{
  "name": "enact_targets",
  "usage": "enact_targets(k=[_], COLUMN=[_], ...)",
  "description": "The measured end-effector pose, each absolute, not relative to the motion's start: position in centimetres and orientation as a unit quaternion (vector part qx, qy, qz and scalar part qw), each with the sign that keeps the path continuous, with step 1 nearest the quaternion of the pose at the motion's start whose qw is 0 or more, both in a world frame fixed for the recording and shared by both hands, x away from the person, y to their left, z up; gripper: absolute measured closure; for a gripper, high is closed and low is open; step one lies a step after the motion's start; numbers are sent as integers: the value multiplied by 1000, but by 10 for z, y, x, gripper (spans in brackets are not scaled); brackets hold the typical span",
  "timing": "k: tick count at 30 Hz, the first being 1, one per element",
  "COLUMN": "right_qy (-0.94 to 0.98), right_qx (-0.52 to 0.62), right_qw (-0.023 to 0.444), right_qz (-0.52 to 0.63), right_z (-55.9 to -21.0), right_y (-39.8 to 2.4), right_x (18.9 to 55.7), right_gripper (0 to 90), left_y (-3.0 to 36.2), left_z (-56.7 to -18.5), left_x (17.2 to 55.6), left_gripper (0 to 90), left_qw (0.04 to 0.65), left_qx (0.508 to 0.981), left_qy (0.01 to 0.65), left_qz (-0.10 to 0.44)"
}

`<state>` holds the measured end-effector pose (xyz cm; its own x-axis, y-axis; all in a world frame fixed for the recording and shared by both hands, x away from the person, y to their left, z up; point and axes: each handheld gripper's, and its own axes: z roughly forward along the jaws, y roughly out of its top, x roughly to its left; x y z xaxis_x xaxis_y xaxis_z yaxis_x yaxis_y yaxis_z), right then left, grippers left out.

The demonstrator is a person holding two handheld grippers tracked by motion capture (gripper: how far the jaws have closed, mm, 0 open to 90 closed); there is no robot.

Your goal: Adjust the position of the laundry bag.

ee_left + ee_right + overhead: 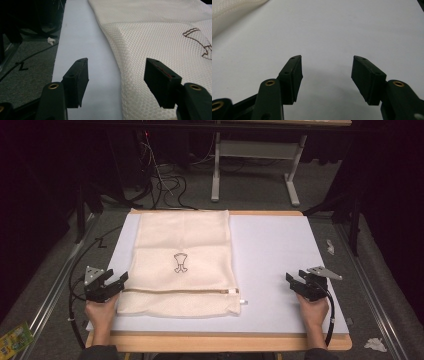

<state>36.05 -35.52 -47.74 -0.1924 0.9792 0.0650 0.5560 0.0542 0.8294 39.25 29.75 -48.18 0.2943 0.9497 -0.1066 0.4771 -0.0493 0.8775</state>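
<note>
Cream mesh laundry bag (182,262), flat, rectangular, laid lengthwise on left half of white counter (280,255); far edge at counter's far rim, near edge short of wooden front lip. Small dark outline emblem (180,263) printed near middle. Zip line (180,291) across near end, with white pull (241,300) poking out at near right corner. Fabric slightly rumpled below zip.

Left gripper (111,282): at bag's near left corner, held by left hand (100,312), fingers spread wide, grasping nothing. Right gripper (300,281): on bare counter, well apart from bag, held by right hand (312,312), fingers likewise spread wide, nothing between them.

High view: whole outline of bag, zip, pull, both hands, trailing cables, grey carpet, table legs (216,167) beyond, crumpled white scrap (375,344) and green packet (14,339) on floor.

Left gripper view: honeycomb weave of mesh (160,42) up close, raised fold line running across, part of emblem at right edge; left finger (77,80) over bare counter, right finger (161,81) over bag's edge, whether touching fabric cannot tell. Also carpet, black cable and white scrap (51,40) at left.

Right gripper view: both fingers (292,77) above plain white counter, faint shadow beneath; corner of mesh (232,12) at upper left, far from fingers. No weave detail, no emblem.
</note>
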Motion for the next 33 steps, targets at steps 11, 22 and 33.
enact_targets(k=[11,22,33], right_qy=[673,682,671], right_qx=[574,560,564], right_qw=[279,270,261], right_qz=[374,385,404], right_z=[-477,-477,-471], right_y=[-353,-353,-357], right_x=[361,360,361], right_gripper=[429,406,528], left_y=[300,301,299], left_z=[-482,-482,-480], left_x=[393,394,397], left_gripper=[367,366,337], left_qw=[448,452,452], left_qx=[667,675,679], left_qy=[536,529,526], left_qz=[259,248,240])
